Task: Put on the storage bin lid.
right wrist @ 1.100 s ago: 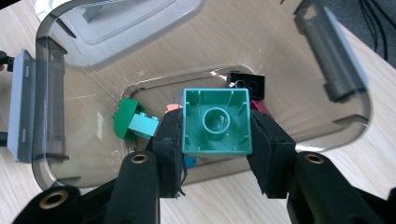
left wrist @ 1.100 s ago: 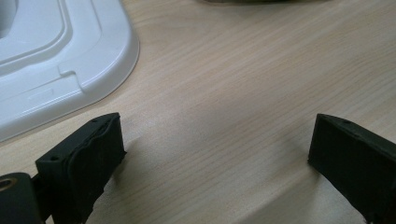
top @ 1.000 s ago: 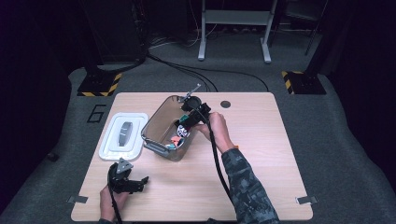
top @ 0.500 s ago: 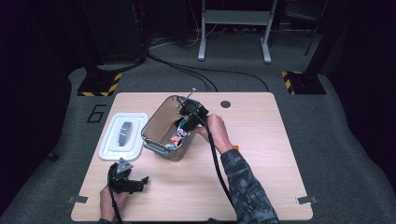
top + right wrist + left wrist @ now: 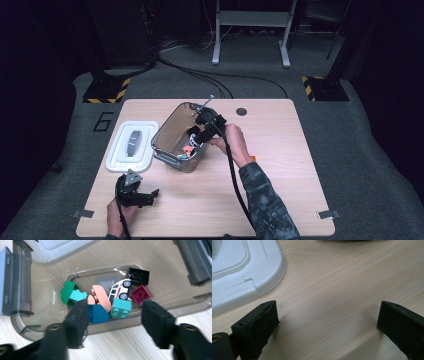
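A clear grey bin (image 5: 169, 150) stands at the table's middle left, holding several toy bricks. In the right gripper view I see its wall (image 5: 50, 312), a white toy car (image 5: 119, 290), a black brick (image 5: 138, 275), a magenta brick (image 5: 141, 293), a teal brick (image 5: 121, 307), a blue brick (image 5: 98, 313) and a green piece (image 5: 68, 292). My right gripper (image 5: 196, 138) (image 5: 115, 306) hangs over the bin. Its jaws have just been opening and nothing is between them. My left gripper (image 5: 149, 196) (image 5: 328, 312) rests open near the front left edge, over bare wood.
The bin's white lid (image 5: 131, 145) (image 5: 234, 270) lies flat to the left of the bin, just beyond the left gripper. A small orange thing (image 5: 252, 158) lies by the right hand. A dark round grommet (image 5: 241, 111) sits near the table's back edge.
The right gripper has shifted slightly over the bin. The left gripper and the lid have not moved.
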Tool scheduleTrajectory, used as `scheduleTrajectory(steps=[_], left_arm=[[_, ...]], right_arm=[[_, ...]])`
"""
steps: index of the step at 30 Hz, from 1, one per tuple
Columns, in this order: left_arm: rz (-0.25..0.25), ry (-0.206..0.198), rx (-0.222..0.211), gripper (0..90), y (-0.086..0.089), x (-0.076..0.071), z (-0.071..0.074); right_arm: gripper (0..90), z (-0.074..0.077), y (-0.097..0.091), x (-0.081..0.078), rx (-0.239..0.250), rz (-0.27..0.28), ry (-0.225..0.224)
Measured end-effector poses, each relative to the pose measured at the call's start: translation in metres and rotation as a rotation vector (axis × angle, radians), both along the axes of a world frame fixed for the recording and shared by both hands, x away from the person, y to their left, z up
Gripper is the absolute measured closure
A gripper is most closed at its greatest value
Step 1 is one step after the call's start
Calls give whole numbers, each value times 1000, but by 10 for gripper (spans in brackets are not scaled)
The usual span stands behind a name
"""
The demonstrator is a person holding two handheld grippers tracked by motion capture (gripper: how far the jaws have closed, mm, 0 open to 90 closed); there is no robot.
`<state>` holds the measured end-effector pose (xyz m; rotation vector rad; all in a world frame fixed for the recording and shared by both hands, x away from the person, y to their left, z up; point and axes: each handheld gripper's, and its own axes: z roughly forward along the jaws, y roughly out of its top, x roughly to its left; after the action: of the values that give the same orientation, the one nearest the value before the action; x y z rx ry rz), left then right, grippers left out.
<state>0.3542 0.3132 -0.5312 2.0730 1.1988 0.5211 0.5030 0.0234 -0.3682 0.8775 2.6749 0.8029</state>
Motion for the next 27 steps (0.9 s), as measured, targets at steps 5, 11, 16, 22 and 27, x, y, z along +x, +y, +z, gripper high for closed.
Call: scheduleTrajectory(steps=[5,11,16,22,27], left_arm=[[-4,-2,6,32,0,0,0],[-4,-2,6,32,0,0,0],[-4,-2,7,32,0,0,0],[-4,-2,7,32,0,0,0],[-4,-2,7,32,0,0,0]], right_arm=[[226,4,-12,-11,50,-36,-26],[149,6,-39,-23,88,-57,-63],[138,-3,-70,-30,114,-120,-56],[138,-26,-103,-36,128,-183,-23],[146,-52,-121,-38,116,-237,4]])
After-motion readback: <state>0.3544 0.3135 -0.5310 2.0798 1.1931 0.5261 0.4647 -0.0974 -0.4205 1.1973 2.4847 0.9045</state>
